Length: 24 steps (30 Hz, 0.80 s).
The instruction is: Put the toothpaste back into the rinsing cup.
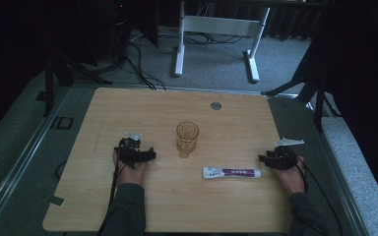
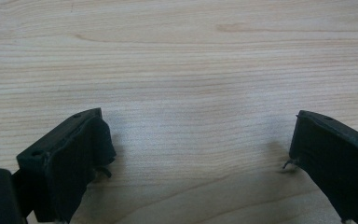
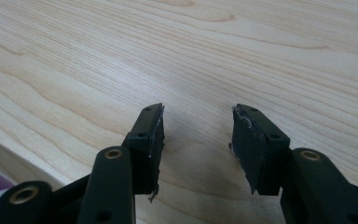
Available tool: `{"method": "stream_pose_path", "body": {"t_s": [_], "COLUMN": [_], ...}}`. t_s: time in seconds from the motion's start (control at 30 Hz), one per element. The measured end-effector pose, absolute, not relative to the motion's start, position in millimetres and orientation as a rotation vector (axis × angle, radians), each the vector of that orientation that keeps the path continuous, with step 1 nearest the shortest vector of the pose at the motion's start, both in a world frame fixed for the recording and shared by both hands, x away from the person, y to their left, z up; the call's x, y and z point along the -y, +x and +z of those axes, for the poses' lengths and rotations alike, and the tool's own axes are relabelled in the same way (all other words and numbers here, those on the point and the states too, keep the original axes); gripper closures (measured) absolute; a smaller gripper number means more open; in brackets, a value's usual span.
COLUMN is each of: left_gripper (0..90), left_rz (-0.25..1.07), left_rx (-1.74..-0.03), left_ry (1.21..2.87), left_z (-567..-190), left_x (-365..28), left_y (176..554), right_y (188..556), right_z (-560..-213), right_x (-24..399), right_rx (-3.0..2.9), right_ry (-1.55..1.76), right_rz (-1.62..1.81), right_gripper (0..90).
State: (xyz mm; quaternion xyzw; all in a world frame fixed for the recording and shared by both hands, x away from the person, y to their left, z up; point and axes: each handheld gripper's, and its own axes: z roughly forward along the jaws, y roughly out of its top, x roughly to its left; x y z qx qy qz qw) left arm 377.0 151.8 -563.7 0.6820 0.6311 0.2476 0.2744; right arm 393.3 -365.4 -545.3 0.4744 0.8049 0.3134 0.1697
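Table (image 1: 128, 206) — light wood-grain top, rectangular, with a small grey round disc (image 1: 216, 105) set into it near the far edge.

Glass cup (image 1: 187, 138) — amber-tinted, see-through, upright, near the middle of the table, between the two grippers and a little farther from the person than either. Nothing touches it.

Toothpaste tube (image 1: 231, 172) — white with a purple band, lying flat on its side, long axis running left to right, nearer the person than the cup and to the cup's right. Its right end lies just beside the right gripper, apart from it. In the right gripper view a white and purple scrap sits at the lower left corner — likely this tube, though too little is visible to be certain.

Left gripper (image 1: 142, 155) — held in the person's left hand, low over the table to the left of the cup, well short of it. In the left gripper view (image 2: 198, 149) the two black jaws stand wide apart over bare wood, nothing between them.

Right gripper (image 1: 270, 160) — held in the person's right hand near the table's right edge. In the right gripper view (image 3: 198, 135) the jaws are parted with a clear gap, bare wood showing between them, gripping nothing.

Background — grey carpet (image 1: 216, 59), a white desk frame (image 1: 216, 29) beyond the table, dark cables on the floor.
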Motion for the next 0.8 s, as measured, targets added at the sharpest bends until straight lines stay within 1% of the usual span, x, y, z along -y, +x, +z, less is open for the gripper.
{"method": "stream_pose_path", "body": {"t_s": [0.3, 0.8], "left_gripper": [3.5, 3.5], "left_rz": [0.666, 0.666], "left_rx": [-1.697, -1.696], "left_ry": [1.834, 1.834], "left_z": [-563.7, -563.7], "left_x": [-151.8, -151.8], "left_y": [377.0, 377.0], "right_y": [394.2, 390.1], "right_z": [-544.2, -527.5], "right_x": [361.0, 358.3], "right_rx": [-2.307, -2.364], "right_ry": [1.316, 1.212], "right_rz": [0.885, 0.823], "right_gripper": [54.2, 53.5]}}
